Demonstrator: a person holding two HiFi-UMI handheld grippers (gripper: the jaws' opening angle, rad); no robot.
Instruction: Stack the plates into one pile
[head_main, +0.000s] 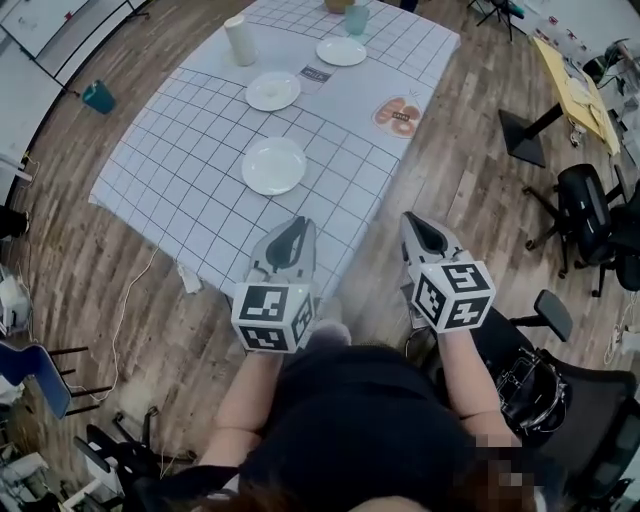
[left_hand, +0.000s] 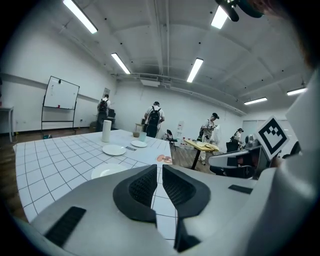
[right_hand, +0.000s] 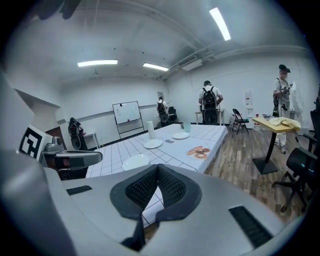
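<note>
We stand in a big workroom with a wooden floor (head_main: 120, 290) and strip lights overhead, and the left gripper view shows a whiteboard (left_hand: 61, 93) on the far wall with several people beyond the table. The long table (head_main: 170, 150) under a white gridded cloth fills the middle and runs away from us. To the right stand a yellow-topped side table (head_main: 575, 90) on a black pedestal and some black office chairs (head_main: 590, 215), well apart from the cloth, and a teal bin (head_main: 98, 96) sits off the left edge. The three white plates lie singly, not piled: the near plate (head_main: 273, 165), the middle plate (head_main: 272, 90) and the far plate (head_main: 341, 51), in a loose line up the table. A white cylinder (head_main: 239, 40) and a teal cup (head_main: 356, 18) stand at the far end, and a printed mat (head_main: 398, 115) lies near the right edge. Bare floor lies open along both long sides. The left gripper (head_main: 298, 228) hangs over the near corner, empty, its jaws drawn in to a thin slit. The right gripper (head_main: 413, 222) hangs over floor just off that corner, empty, its tips touching.
</note>
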